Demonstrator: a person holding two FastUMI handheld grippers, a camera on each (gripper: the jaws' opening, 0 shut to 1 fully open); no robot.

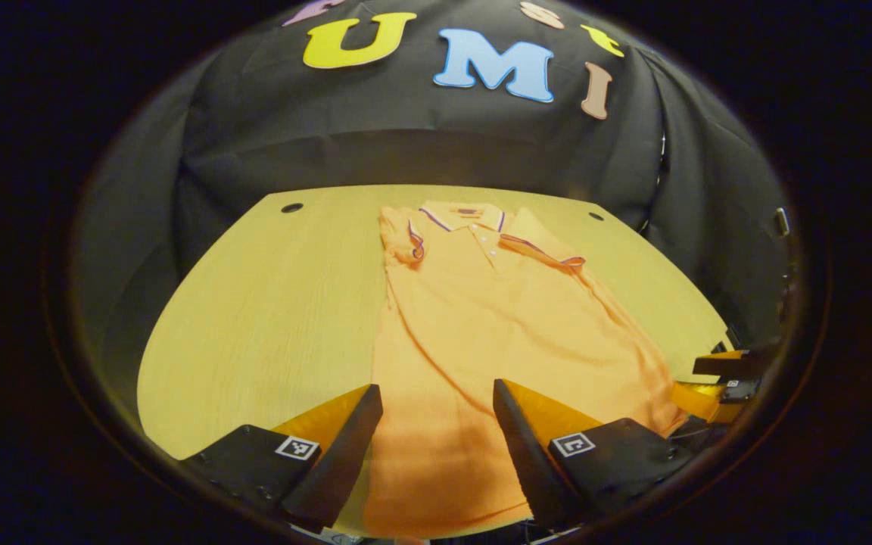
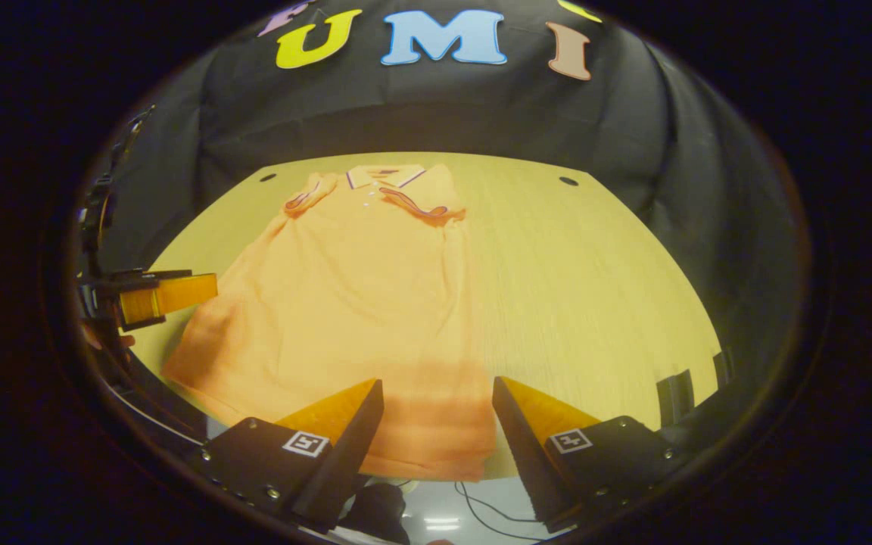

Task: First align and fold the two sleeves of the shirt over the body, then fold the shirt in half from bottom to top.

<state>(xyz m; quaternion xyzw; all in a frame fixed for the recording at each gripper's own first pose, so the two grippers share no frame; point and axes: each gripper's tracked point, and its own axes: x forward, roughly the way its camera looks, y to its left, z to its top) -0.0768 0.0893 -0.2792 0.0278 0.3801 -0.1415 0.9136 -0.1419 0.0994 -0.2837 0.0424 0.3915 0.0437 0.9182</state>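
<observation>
Two hand-held grippers hang over the near end of one orange shirt (image 1: 481, 333) that lies flat on a pale wooden surface (image 1: 269, 303). In the left gripper view, the left hand-held gripper (image 1: 436, 401) points forward along the shirt, its jaws spread wide with the hem area showing between them, holding nothing. In the right gripper view, the right hand-held gripper (image 2: 436, 397) is posed the same way above the shirt's near right corner, jaws wide apart and empty. Each shows in the other's view at the edge: the right one low at the right of the left gripper view, the left one at the left of the right gripper view, beside the shirt's side edge. The shirt's collar (image 2: 384, 176) is at the far end, and both short sleeves (image 1: 538, 246) are folded inward over the chest. The surface has two small dark holes (image 1: 292, 207) near its far corners.
</observation>
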